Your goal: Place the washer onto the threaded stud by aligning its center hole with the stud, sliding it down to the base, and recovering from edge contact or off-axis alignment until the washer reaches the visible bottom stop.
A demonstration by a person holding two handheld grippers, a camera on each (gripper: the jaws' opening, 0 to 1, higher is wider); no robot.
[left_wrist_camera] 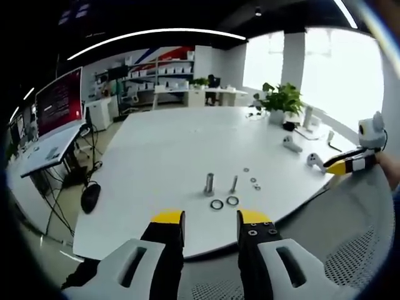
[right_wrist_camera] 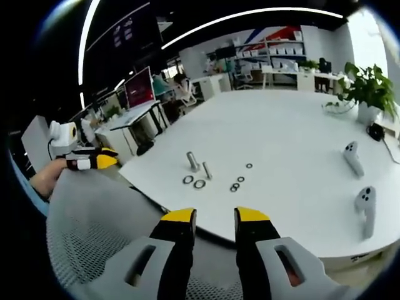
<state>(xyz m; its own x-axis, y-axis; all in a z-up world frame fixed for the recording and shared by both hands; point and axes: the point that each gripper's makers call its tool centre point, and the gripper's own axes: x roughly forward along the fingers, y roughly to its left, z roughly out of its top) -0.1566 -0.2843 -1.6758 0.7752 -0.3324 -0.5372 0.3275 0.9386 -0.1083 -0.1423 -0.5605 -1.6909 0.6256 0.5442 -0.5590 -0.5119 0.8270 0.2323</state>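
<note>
Two metal bolts are stood up on a big white table (left_wrist_camera: pixel 162 156), with round rings laid flat beside them.

The fat stud (left_wrist_camera: pixel 209 184) and the thin stud (left_wrist_camera: pixel 234 184) are both pointed straight up, shiny and grey. Two bigger washers (left_wrist_camera: pixel 217 204) are laid flat just in front of them; smaller washers (left_wrist_camera: pixel 254 181) are scattered near. The left gripper (left_wrist_camera: pixel 209 220) is held open above the table edge with nothing in it. The right gripper (right_wrist_camera: pixel 215 217) is held open too, with nothing in it. A mesh chair (right_wrist_camera: pixel 94 231) is seen below.
</note>
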